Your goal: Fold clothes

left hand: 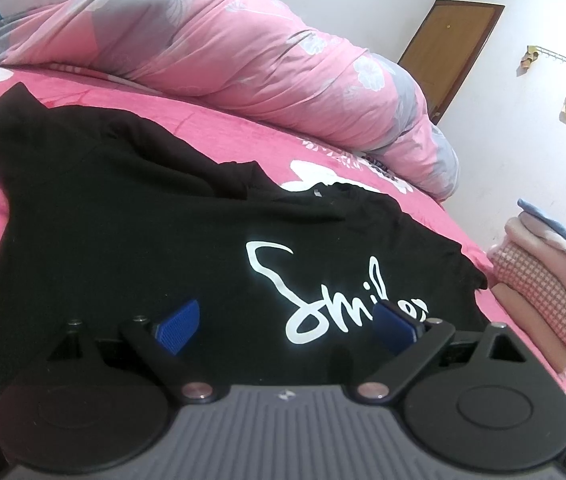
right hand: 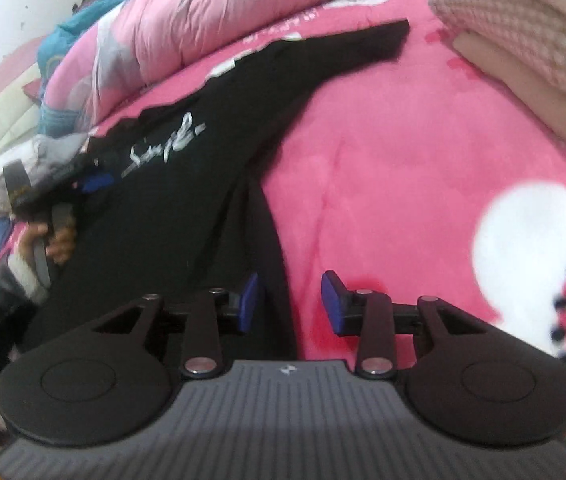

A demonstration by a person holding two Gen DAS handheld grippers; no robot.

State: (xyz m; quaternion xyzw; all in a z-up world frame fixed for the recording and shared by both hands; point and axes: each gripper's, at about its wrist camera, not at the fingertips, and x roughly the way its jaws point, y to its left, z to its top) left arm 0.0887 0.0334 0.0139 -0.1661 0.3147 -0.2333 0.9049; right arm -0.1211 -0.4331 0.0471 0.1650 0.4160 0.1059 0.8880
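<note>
1. left wrist view: left gripper point(left hand: 286, 326) spread wide, nothing pinched, hovering over black cotton t-shirt with white script print point(left hand: 163, 240) lying on pink fleece bedspread point(left hand: 219, 128).
2. right wrist view: right gripper point(right hand: 290, 302) partly apart, gripping nothing, straddling the shirt's point(right hand: 203, 184) edge; stack of folded pinkish clothes point(right hand: 523, 52) off to the right.

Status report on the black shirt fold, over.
Left claw open over black shirt, nothing gripped. Right claw open, empty, at shirt's edge. Shirt flat on pink bedspread. Folded stack beside it, not blocking.

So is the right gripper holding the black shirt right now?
No, the right gripper stands open over the pink bedsheet, with the black shirt edge beside it, not pinched.
</note>
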